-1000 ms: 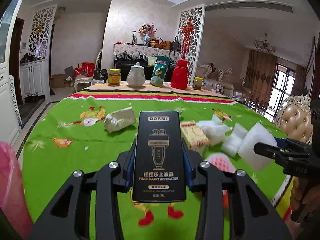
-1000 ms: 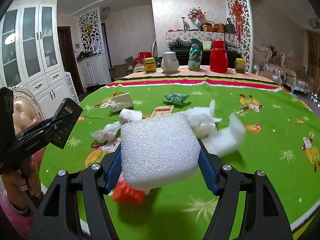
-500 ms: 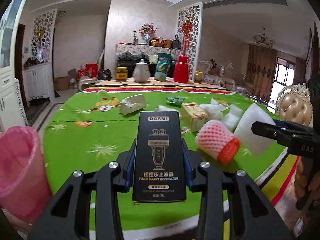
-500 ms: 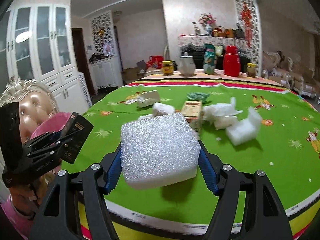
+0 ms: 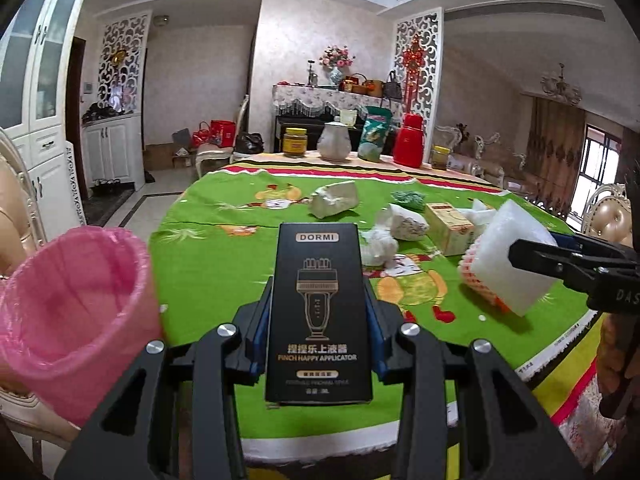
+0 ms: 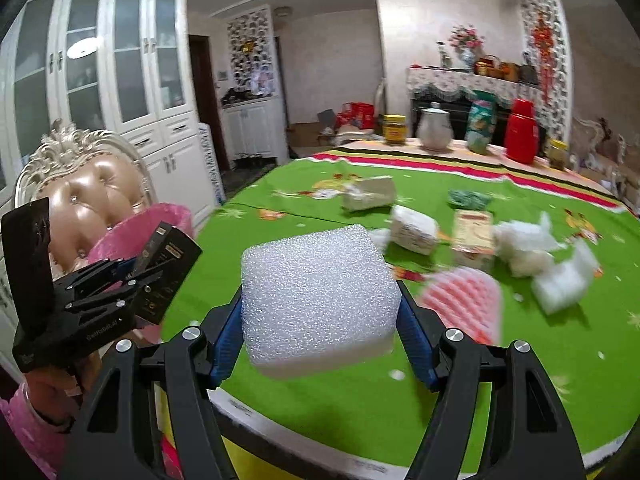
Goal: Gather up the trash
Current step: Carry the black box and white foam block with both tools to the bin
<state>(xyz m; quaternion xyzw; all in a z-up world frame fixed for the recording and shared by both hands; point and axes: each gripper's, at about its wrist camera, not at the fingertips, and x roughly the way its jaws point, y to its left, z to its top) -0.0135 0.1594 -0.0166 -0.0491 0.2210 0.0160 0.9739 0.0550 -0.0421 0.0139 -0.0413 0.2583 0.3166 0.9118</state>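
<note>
My left gripper (image 5: 318, 340) is shut on a black DORMI box (image 5: 318, 312), held upright off the table's near edge. A bin lined with a pink bag (image 5: 68, 312) stands close at its left; it also shows in the right wrist view (image 6: 160, 220). My right gripper (image 6: 320, 312) is shut on a white foam block (image 6: 320, 296) over the table's near edge; the block shows at the right of the left wrist view (image 5: 508, 260). More trash lies on the green tablecloth (image 5: 208, 256): a pink foam net (image 6: 464, 304), a small carton (image 6: 472, 236), white wrappers (image 6: 524, 240).
Jars, a white teapot (image 5: 334, 142), a snack bag and a red flask (image 5: 408, 146) stand at the table's far side. A padded chair (image 6: 88, 200) stands behind the bin. White cabinets line the left wall.
Both grippers have pulled back from the table and swung left with their loads. The pink bin has come into view and now sits close beside the left gripper.
</note>
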